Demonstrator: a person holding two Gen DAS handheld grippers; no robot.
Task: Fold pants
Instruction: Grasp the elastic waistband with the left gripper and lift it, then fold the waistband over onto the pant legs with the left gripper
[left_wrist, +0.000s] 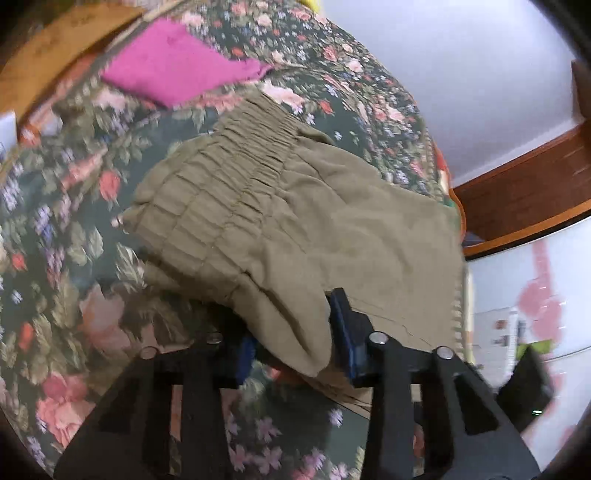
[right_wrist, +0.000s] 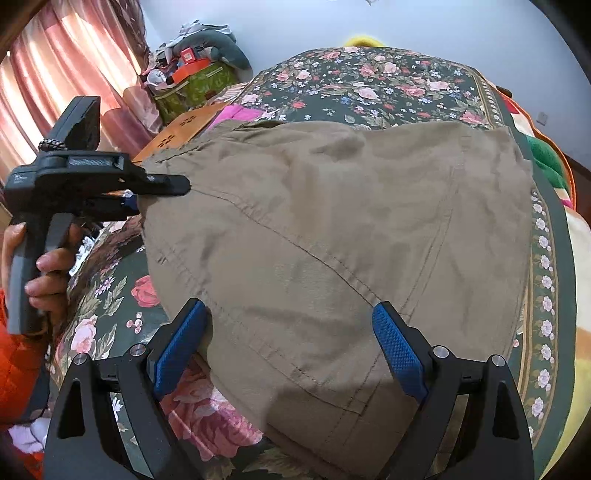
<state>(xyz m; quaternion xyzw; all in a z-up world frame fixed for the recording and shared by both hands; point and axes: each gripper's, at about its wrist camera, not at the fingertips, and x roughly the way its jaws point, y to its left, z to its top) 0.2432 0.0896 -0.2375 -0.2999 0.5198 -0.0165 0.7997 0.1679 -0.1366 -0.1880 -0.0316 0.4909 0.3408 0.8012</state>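
Olive-khaki pants (right_wrist: 332, 221) lie spread on a floral bedspread (right_wrist: 369, 81). Their gathered elastic waistband (left_wrist: 236, 173) shows in the left wrist view. My left gripper (left_wrist: 291, 325) has a bunched fold of the pants' edge filling the gap between its blue pads, which press on it. From the right wrist view the left gripper (right_wrist: 162, 194) sits at the left edge of the pants, one finger above the cloth and one below. My right gripper (right_wrist: 290, 308) stands wide open over the near hem, its blue pads (right_wrist: 399, 350) apart and resting on the fabric without pinching it.
A pink cloth (left_wrist: 173, 66) and a wooden board (right_wrist: 181, 129) lie at the far left of the bed. A green box of clutter (right_wrist: 199, 81) and pink curtains (right_wrist: 55, 74) stand behind. A person's hand (right_wrist: 48, 273) holds the left gripper's handle. A colourful blanket (right_wrist: 546, 162) borders the right edge.
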